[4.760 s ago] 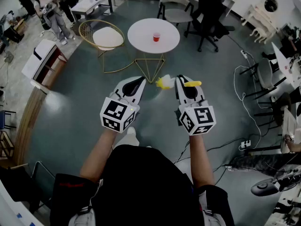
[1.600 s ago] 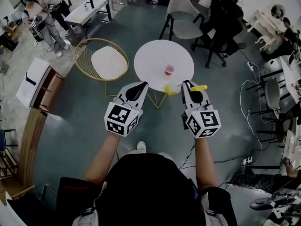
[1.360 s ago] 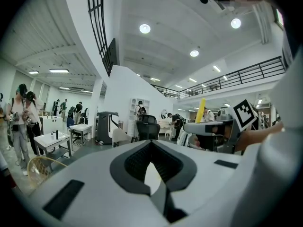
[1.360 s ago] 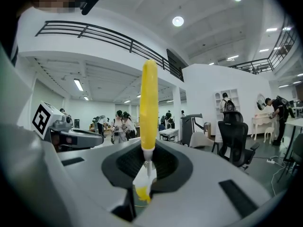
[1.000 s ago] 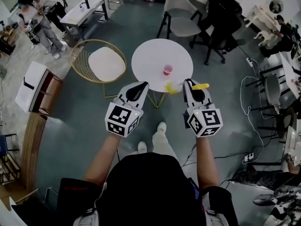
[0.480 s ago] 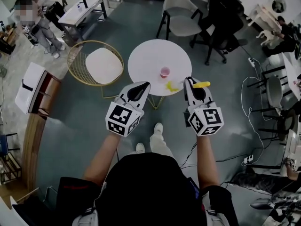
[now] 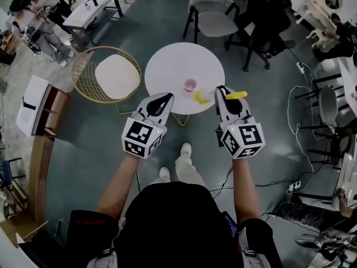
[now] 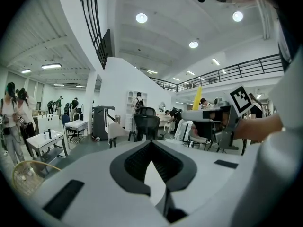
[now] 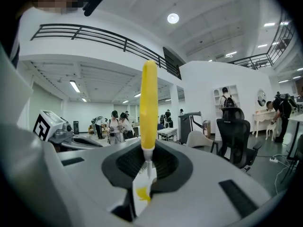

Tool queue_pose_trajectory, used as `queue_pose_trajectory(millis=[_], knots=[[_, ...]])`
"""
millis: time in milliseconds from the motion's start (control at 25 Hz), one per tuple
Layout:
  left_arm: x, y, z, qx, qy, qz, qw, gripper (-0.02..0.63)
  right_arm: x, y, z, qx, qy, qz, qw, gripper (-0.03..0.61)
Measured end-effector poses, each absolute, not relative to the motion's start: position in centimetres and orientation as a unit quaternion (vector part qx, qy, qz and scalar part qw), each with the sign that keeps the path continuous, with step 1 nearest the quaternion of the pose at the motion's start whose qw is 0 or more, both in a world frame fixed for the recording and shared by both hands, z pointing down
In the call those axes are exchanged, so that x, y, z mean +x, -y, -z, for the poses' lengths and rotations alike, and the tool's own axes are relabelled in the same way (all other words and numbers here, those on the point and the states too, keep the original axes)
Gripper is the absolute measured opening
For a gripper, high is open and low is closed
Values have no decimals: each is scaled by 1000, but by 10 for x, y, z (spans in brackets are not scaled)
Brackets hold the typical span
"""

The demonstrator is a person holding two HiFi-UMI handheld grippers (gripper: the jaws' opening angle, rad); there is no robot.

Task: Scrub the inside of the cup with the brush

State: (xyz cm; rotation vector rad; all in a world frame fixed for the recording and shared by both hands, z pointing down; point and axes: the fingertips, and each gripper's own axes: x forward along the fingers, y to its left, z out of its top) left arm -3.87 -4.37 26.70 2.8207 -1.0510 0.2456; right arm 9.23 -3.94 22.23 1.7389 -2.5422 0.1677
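A small pink cup (image 7: 190,84) stands upright on a round white table (image 7: 167,66), just ahead of both grippers. My right gripper (image 7: 224,94) is shut on a brush held crosswise: its yellow handle (image 7: 236,95) sticks out to the right and its yellow bristle head (image 7: 199,97) to the left, over the table's near edge. In the right gripper view the handle (image 9: 148,105) rises straight up from the closed jaws of the right gripper (image 9: 147,167). My left gripper (image 7: 161,99) is shut and empty at the table's near left edge; the left gripper (image 8: 152,148) shows nothing between its jaws.
A gold wire chair (image 7: 111,74) with a pale cushion stands left of the table. A grey chair (image 7: 211,4) and a black office chair (image 7: 265,21) are behind it. Cables (image 7: 294,121) run over the floor at the right. People (image 7: 39,21) stand far left.
The table and cup have drawn closer as the person walks towards them. Both grippers now reach its near edge. The grips are unchanged.
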Motion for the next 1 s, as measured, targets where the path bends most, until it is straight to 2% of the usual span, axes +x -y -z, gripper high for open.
queue_pose_trajectory(millis=[1000], knots=[[3,126,-344,929,342,-120,71,15,126,123,-280,547,833,-75,40,48]])
